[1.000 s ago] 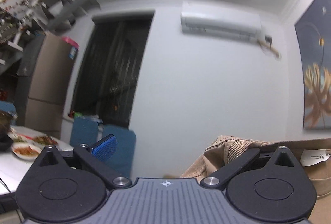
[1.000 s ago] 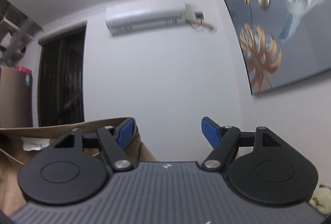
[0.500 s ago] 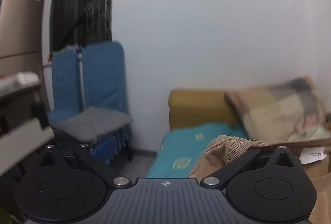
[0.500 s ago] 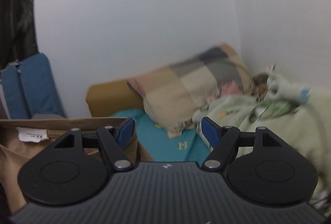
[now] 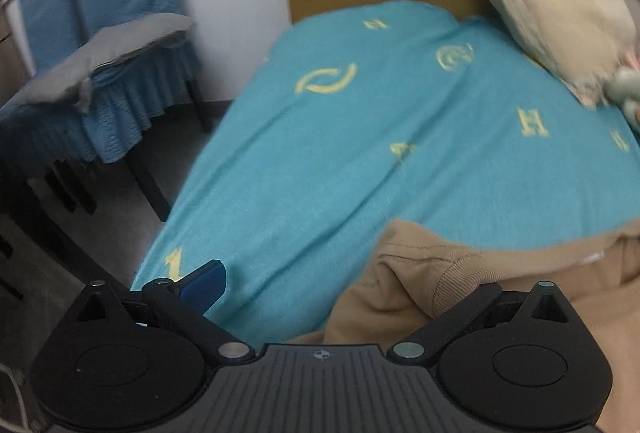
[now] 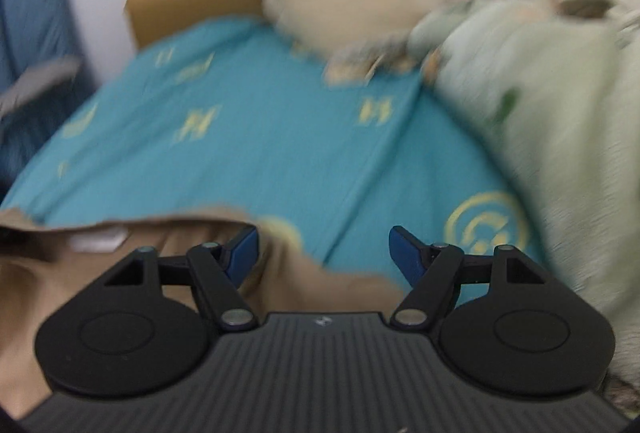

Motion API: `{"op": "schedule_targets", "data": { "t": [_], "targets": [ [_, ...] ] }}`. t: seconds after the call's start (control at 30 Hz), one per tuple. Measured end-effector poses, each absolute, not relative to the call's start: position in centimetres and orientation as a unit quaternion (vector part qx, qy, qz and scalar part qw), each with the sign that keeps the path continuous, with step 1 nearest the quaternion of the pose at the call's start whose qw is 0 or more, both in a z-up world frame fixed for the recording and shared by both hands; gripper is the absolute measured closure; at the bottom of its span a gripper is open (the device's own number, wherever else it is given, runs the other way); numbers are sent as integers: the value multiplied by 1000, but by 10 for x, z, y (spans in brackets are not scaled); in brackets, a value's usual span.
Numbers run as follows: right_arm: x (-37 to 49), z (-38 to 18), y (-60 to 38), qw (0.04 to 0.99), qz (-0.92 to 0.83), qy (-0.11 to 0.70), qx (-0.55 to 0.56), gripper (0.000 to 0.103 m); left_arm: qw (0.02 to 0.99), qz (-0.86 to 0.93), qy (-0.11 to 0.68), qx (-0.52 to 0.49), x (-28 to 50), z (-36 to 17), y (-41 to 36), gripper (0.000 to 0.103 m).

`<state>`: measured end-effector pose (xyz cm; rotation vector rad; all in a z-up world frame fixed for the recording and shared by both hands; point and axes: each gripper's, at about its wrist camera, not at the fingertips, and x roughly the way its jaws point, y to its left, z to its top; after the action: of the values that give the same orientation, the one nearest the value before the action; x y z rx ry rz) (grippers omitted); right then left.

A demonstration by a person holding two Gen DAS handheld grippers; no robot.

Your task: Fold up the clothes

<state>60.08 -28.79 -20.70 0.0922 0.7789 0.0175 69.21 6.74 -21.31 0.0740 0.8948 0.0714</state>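
Tan garment [image 5: 460, 273] over teal bedsheet [image 5: 360, 153] beside chair [image 5: 100, 73].

The teal bedspread [image 5: 360, 161] carries yellow printed marks: a clear capital "H" [image 5: 532, 121] near the pillow side and another "H" [image 5: 376, 24] close to the headboard, among ring-shaped emblems. From the right wrist view, blurred "H" marks [image 6: 374, 109] show on the same cloth. A white tag [image 6: 98, 241] inside the tan garment [image 6: 168, 257] is too blurred to read.
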Motion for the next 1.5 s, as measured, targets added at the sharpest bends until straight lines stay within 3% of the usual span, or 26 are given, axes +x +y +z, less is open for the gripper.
{"op": "schedule_targets", "data": {
  "t": [0.1, 0.47, 0.8, 1.0, 1.27, 1.5],
  "targets": [
    [595, -201, -283, 918, 42, 389, 56, 30, 889, -12, 456, 33, 692, -205, 68, 0],
    [488, -113, -266, 947, 57, 307, 79, 30, 941, -22, 337, 4, 597, -96, 81, 0],
    [268, -41, -256, 971, 63, 217, 78, 30, 967, -21, 253, -2, 327, -28, 96, 0],
    [158, -8, -254, 981, 62, 174, 62, 30, 967, -20, 251, -34, 192, -1, 81, 0],
    [94, 63, -251, 983, 71, 140, 97, 30, 959, 2, 259, -118, 143, 54, 119, 1],
    [88, 42, -261, 965, 83, 159, 189, 30, 922, 26, 303, -241, 179, 4, 168, 11]
  ]
}}
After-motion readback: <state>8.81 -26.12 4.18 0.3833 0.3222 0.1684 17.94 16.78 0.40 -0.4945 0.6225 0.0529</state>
